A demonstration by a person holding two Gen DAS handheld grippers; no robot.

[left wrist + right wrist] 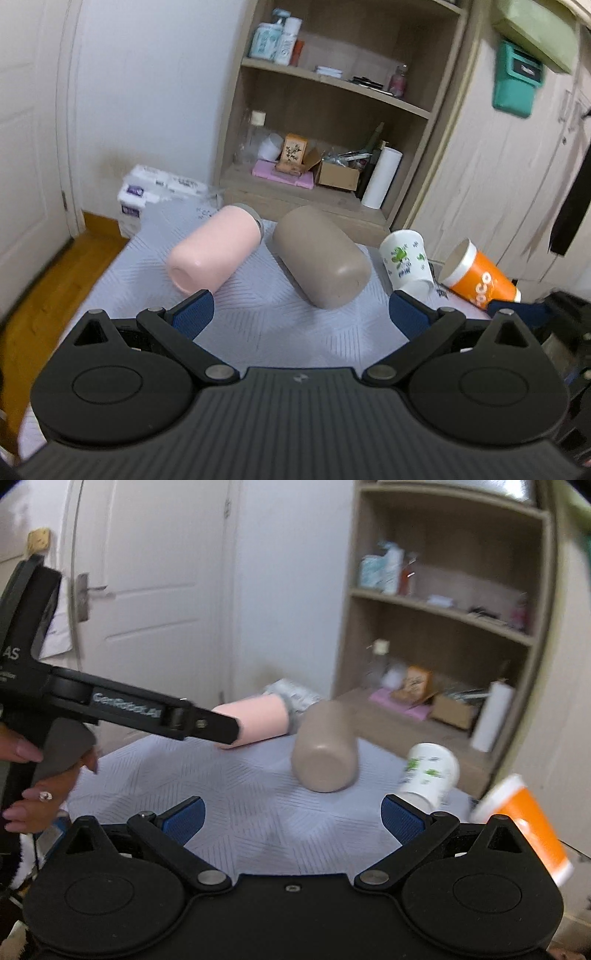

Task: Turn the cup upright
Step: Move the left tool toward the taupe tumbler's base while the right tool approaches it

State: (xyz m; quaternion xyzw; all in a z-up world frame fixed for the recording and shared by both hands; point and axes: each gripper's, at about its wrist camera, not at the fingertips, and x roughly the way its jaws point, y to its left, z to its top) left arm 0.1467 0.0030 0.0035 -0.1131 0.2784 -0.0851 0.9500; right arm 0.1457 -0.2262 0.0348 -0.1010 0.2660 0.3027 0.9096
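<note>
Four cups are laid on their sides on a white patterned tabletop (258, 332): pink cup (214, 254), taupe cup (321, 258), white printed cup (406, 264), orange cup (480, 280). A wooden shelf unit (332, 110) and white door (147, 590) are seen behind. Left gripper (301, 314) and right gripper (291, 816) are held wide, nothing gripped.

A patterned white table (258, 325) bears four cups (321, 258) on their sides.

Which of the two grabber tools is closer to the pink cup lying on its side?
Left. Seen from the right wrist, the left gripper reaches in right against the pink cup, overlapping its base. The right gripper hangs back over the table, open, with the brown cup ahead.
</note>
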